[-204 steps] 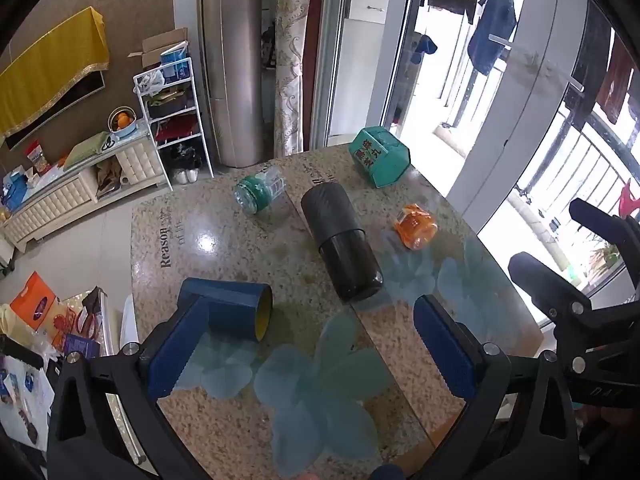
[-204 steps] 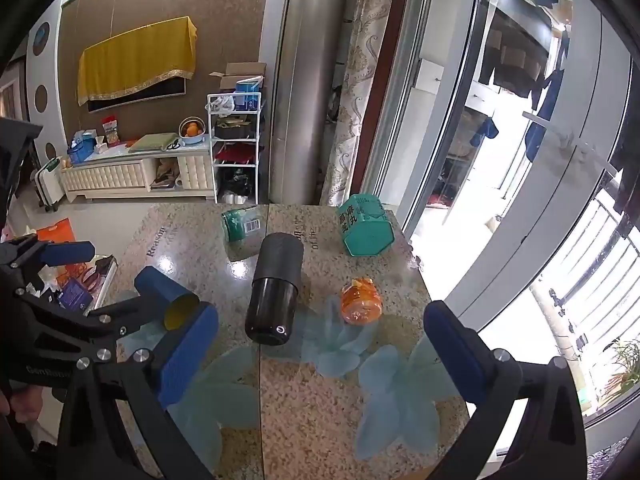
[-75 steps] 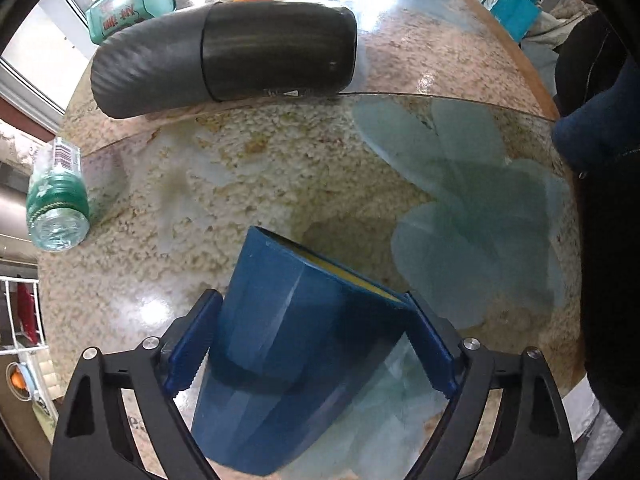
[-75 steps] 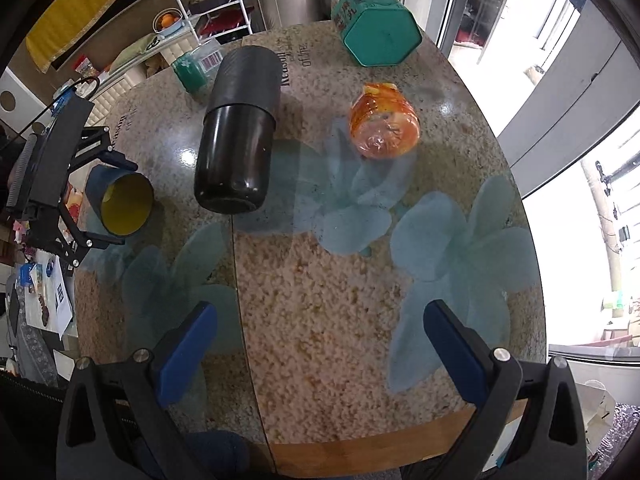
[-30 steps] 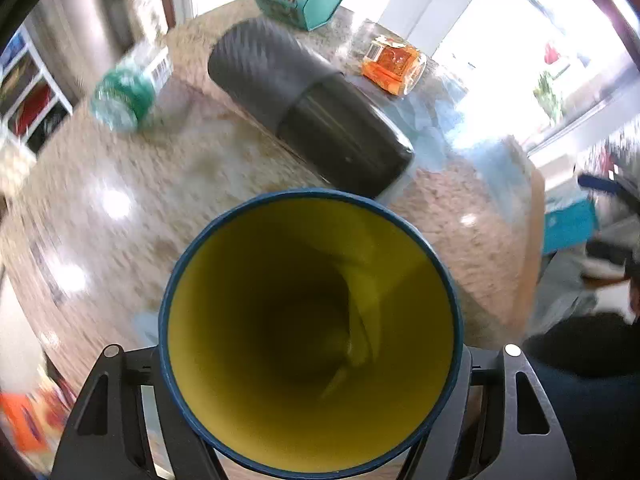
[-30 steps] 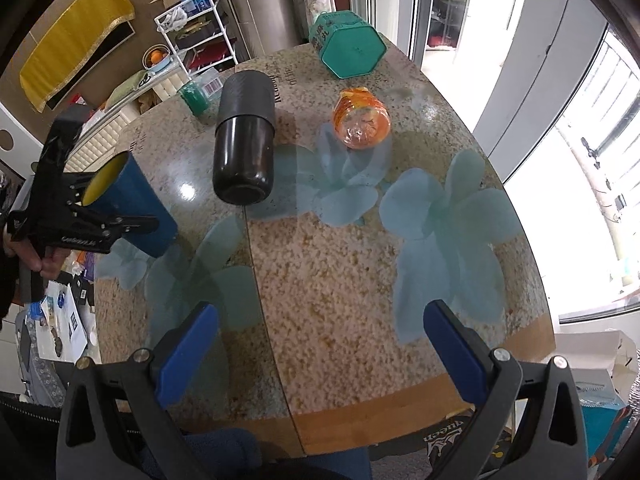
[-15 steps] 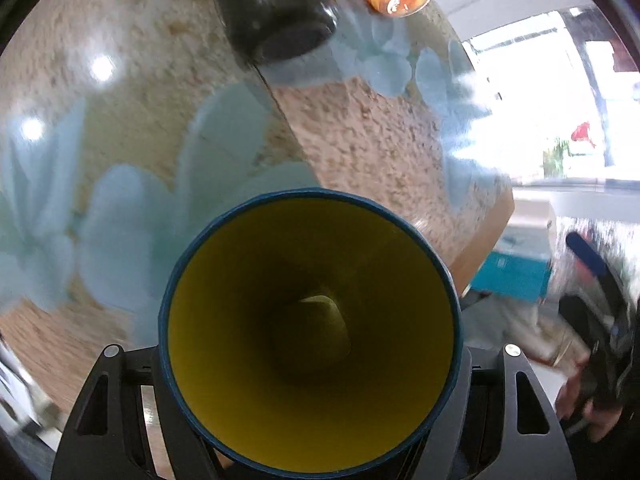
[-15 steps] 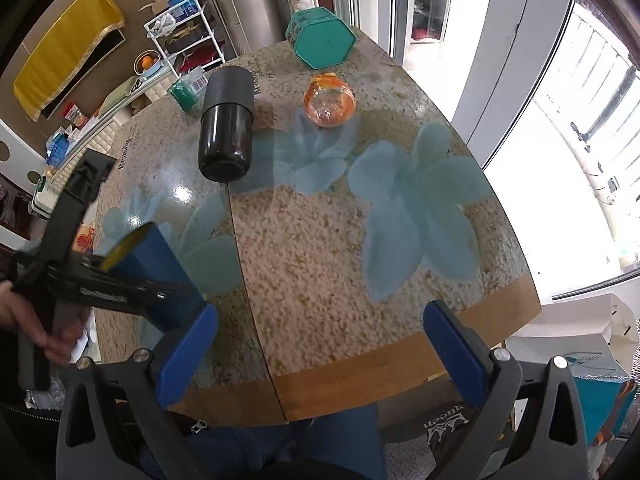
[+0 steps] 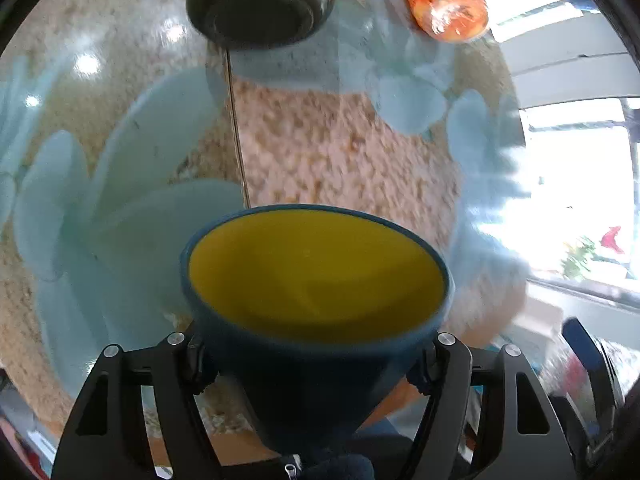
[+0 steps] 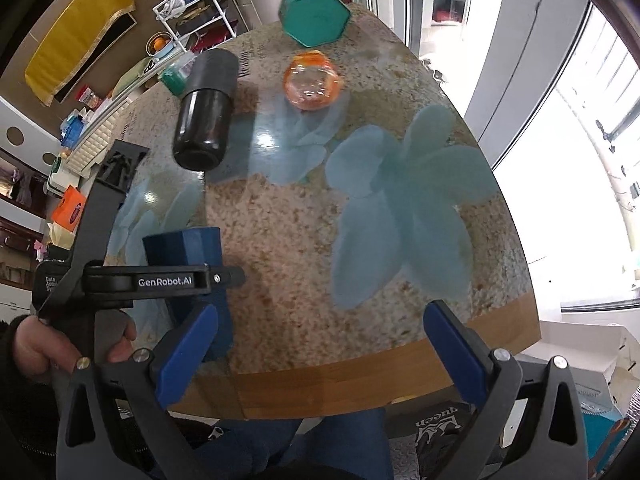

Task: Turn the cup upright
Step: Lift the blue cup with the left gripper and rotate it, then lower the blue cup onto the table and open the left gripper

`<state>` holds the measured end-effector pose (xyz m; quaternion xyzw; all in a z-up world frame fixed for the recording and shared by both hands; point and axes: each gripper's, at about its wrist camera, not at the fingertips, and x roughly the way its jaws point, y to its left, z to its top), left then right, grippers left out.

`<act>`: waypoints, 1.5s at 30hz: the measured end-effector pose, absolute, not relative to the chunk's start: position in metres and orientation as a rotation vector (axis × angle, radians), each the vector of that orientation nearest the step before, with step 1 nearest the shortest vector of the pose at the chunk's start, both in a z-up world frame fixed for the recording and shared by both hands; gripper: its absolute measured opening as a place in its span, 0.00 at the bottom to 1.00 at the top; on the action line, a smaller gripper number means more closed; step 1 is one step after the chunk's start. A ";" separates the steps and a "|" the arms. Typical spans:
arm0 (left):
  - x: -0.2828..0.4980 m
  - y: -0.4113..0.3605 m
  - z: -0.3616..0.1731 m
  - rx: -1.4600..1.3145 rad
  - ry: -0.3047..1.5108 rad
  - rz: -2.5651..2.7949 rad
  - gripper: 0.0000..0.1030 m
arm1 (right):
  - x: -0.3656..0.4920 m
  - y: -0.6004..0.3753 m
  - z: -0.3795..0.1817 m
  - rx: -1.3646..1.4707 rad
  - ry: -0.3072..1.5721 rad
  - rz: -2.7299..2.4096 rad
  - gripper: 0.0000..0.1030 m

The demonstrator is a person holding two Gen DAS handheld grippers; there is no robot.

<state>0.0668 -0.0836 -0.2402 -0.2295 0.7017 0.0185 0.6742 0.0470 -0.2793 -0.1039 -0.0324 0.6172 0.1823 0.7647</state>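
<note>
Left wrist view: the left gripper [image 9: 316, 364] clamps the blue cup [image 9: 316, 280], yellow mouth up.

Right wrist view: the cup [image 10: 188, 276] seems tilted over the worktop [image 10: 304, 240]; contact unclear. The right gripper [image 10: 320, 344] is spread, empty. Setting down and release remain.

A round table [image 10: 288, 232] with a speckled stone top, pale blue flower prints and a wooden strip along its near edge carries four things. A black flask [image 10: 206, 110] lies on its side toward the far left, its base facing the near edge. Just beyond it lies a green-capped bottle [image 10: 174, 76]. An orange jar [image 10: 312, 80] lies right of the flask, apart from it. A green hexagonal tin [image 10: 314, 20] sits at the far edge.
</note>
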 end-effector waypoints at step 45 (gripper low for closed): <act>0.012 -0.081 -0.119 -0.440 1.470 0.168 0.98 | 0.071 -0.282 -0.081 0.051 1.300 0.563 1.00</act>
